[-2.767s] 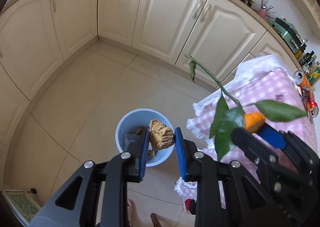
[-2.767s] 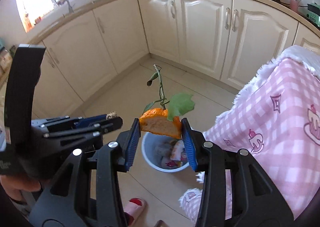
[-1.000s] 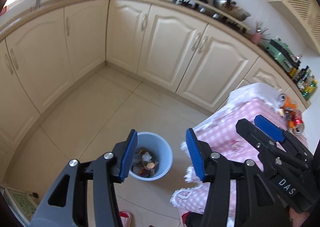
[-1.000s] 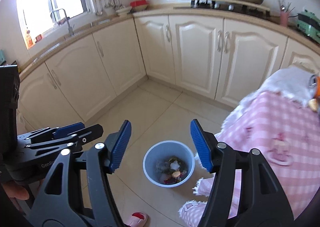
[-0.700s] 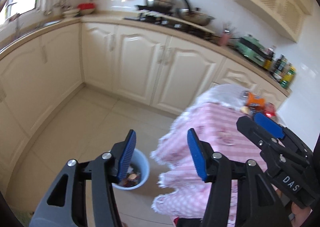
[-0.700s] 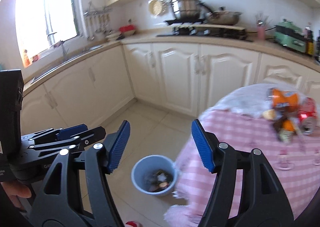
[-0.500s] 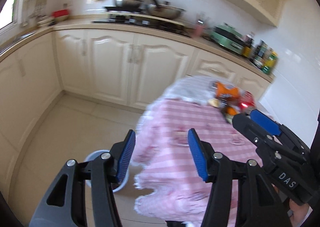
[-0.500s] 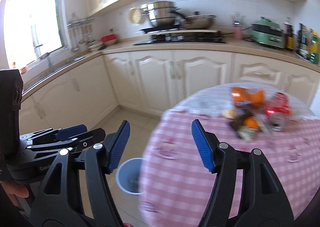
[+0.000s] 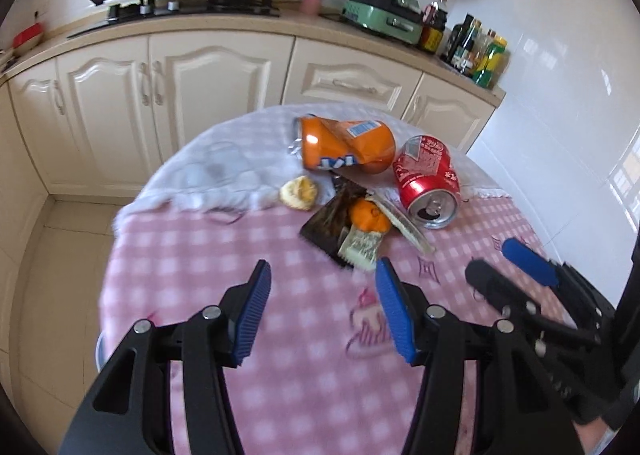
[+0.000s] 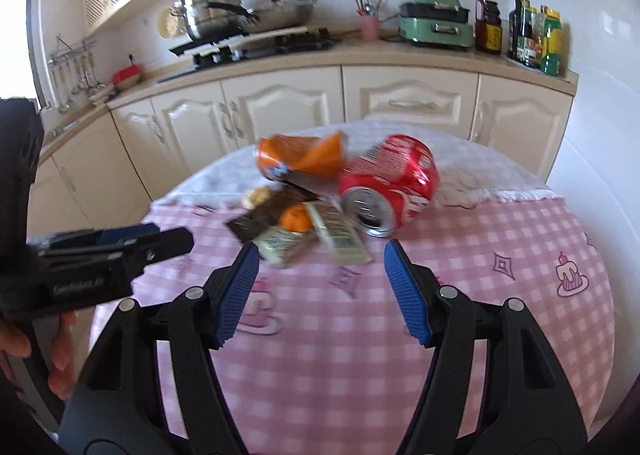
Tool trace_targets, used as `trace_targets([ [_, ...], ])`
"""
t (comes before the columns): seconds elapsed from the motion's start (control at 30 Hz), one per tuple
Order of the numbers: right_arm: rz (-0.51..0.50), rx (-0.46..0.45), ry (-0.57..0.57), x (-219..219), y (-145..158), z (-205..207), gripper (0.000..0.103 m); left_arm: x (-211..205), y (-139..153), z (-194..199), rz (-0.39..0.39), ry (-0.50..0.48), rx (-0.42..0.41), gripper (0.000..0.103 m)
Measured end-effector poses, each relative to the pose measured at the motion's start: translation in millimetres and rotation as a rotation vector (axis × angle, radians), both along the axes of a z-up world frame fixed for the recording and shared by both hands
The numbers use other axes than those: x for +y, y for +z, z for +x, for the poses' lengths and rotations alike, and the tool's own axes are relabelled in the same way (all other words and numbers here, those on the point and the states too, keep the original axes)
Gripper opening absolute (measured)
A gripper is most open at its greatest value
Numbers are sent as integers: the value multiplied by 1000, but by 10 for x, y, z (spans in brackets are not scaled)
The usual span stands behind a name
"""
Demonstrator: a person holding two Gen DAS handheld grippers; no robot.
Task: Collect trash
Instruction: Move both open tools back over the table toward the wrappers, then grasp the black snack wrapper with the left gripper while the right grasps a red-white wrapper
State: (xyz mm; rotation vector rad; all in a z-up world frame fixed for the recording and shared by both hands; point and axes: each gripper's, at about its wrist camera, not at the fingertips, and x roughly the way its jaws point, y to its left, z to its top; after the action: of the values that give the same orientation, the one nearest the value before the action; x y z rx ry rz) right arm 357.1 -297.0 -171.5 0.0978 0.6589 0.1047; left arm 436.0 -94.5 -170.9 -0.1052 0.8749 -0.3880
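A heap of trash lies at the far side of the round table with the pink checked cloth (image 9: 240, 255): a crushed orange can (image 9: 344, 147), a red can (image 9: 426, 179) on its side, an orange peel piece (image 9: 366, 217), a dark wrapper (image 9: 326, 223), a pale wrapper (image 9: 360, 249) and a yellowish lump (image 9: 298, 193). My left gripper (image 9: 322, 275) hovers open just short of the heap, nothing between its fingers. Beside it, my right gripper (image 10: 322, 251) is open and empty too, facing the red can (image 10: 388, 183) and the wrappers (image 10: 338, 233).
Cream cabinets and a counter (image 9: 240, 25) with a hob, pots, a green appliance and bottles stand behind the table. A white tiled wall closes the right side. A sliver of the blue bin (image 9: 98, 347) shows under the table's left edge. A hand (image 10: 60, 355) holds the left gripper.
Both grippers dropped their trash into the blue bin on the floor, then swung right from it. They now hang empty over the table, facing the trash heap.
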Motion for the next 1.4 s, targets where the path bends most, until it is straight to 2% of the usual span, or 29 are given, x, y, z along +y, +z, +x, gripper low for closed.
trace_targets([
  [0.23, -8, 71, 21, -132, -227, 274, 65, -176, -263, 466, -12, 15, 52, 53],
  [0.3, -14, 86, 36, -117, -263, 340, 65, -185, -321, 552, -48, 11, 81, 53],
  [0.37, -10, 104, 45, -104, -295, 407, 65, -211, -380, 619, -60, 2, 104, 39],
  [0.4, -17, 116, 47, -84, -317, 446, 65, -224, -412, 651, -39, 12, 102, 23],
  [0.53, -49, 131, 58, -4, -338, 554, 65, -167, -434, 685, -84, 1, 100, 16],
  [0.63, -69, 146, 71, 74, -360, 648, 64, -124, -367, 596, -60, 11, 62, 13],
  [0.73, -97, 173, 68, 125, -393, 747, 48, -84, -296, 471, -38, 7, 29, 11],
  [0.77, -100, 188, 66, 129, -417, 777, 33, -69, -275, 434, -29, 5, 23, 11],
  [0.8, -104, 200, 63, 129, -435, 797, 31, -53, -256, 401, -23, 4, 17, 10],
  [0.87, -122, 195, 53, 130, -428, 783, 18, -7, -216, 321, -18, 4, 6, 10],
  [0.9, -129, 193, 49, 129, -428, 773, 17, 22, -201, 273, -20, 3, 4, 9],
  [0.97, -131, 184, 34, 111, -410, 722, 6, 81, -170, 172, -23, 3, -2, 9],
  [1.13, -101, 140, 19, 114, -259, 446, 5, 231, -74, -68, -38, 6, -24, 5],
  [1.4, -11, 103, 119, 524, 49, 57, 5, 561, 138, -520, -72, 24, -59, 3],
])
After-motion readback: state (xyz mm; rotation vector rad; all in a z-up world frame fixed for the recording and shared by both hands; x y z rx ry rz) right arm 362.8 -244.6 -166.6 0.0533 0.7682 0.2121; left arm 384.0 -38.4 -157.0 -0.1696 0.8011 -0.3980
